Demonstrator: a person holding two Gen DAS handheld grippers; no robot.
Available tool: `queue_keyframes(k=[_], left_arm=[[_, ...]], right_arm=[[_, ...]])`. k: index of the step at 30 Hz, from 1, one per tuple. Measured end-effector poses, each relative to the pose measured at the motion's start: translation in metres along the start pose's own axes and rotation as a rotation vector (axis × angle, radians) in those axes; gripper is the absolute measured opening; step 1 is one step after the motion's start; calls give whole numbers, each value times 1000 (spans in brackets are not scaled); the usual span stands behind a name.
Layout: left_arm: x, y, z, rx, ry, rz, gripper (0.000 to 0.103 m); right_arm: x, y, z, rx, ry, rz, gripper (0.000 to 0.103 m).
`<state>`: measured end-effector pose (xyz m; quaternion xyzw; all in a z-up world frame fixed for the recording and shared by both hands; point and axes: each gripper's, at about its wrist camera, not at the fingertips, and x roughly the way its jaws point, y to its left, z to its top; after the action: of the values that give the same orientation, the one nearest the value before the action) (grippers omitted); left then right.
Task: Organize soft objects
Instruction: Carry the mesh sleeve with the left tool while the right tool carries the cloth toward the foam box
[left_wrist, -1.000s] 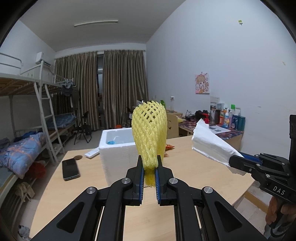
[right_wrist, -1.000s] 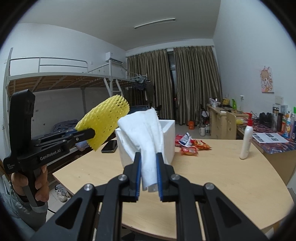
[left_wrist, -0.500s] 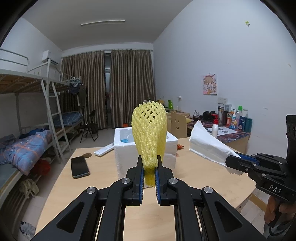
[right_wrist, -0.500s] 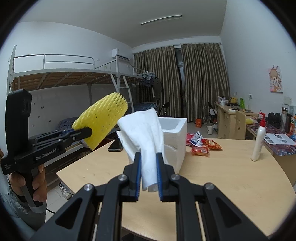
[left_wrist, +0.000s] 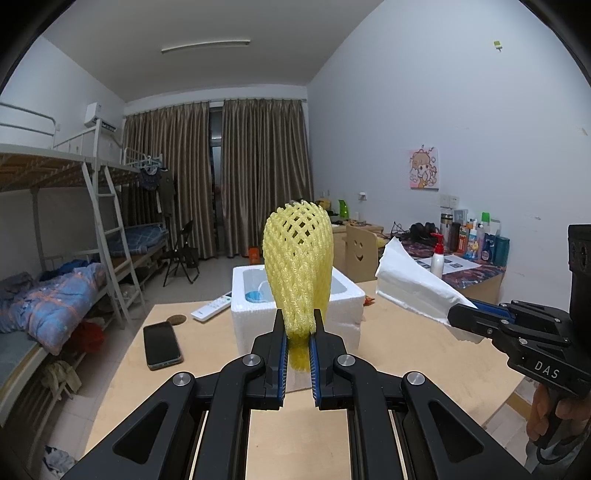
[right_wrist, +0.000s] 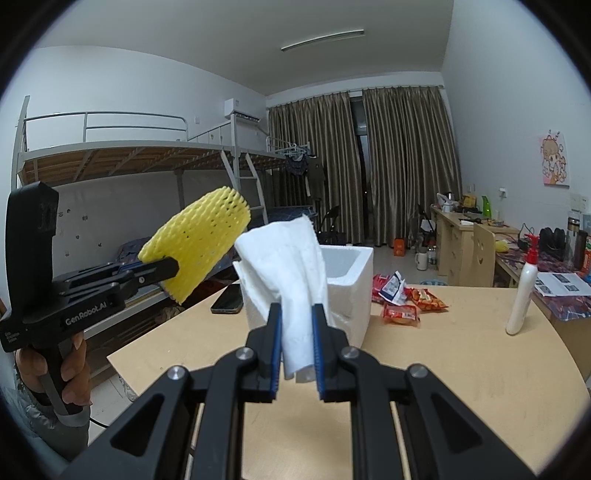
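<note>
Above the table (left_wrist: 424, 354), short of the white foam box (left_wrist: 347, 295), the left tongs (left_wrist: 297, 334) clenched the yellow foam net (left_wrist: 297, 266) and the right tongs (right_wrist: 297, 334) the white tissue (right_wrist: 291, 266) — best released only once directly above the box's opening.

We read "DAS" on the right tool (left_wrist: 460, 317) at lower right of the left wrist view, and "GenRobot.AI" on the left tool (right_wrist: 173, 266) at lower left of the right wrist view.
</note>
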<state>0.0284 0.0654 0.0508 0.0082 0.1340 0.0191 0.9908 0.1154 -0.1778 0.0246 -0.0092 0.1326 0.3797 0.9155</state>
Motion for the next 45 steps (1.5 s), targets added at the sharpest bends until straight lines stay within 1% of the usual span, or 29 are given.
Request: queue_keyframes(k=[10, 21, 27, 35, 45], left_arm=[[12, 2, 17, -2, -10, 0, 11], [34, 15, 33, -15, 6, 16, 11], [46, 16, 39, -17, 10, 10, 11], [68, 30, 47, -33, 25, 5, 11], [96, 39, 54, -34, 48, -3, 11]], right_arm=[[9, -6, 14, 2, 3, -1, 18], [32, -11, 31, -2, 10, 16, 18], [42, -12, 35, -5, 17, 23, 18], [64, -16, 44, 4, 34, 36, 18], [84, -21, 50, 7, 45, 41, 18]])
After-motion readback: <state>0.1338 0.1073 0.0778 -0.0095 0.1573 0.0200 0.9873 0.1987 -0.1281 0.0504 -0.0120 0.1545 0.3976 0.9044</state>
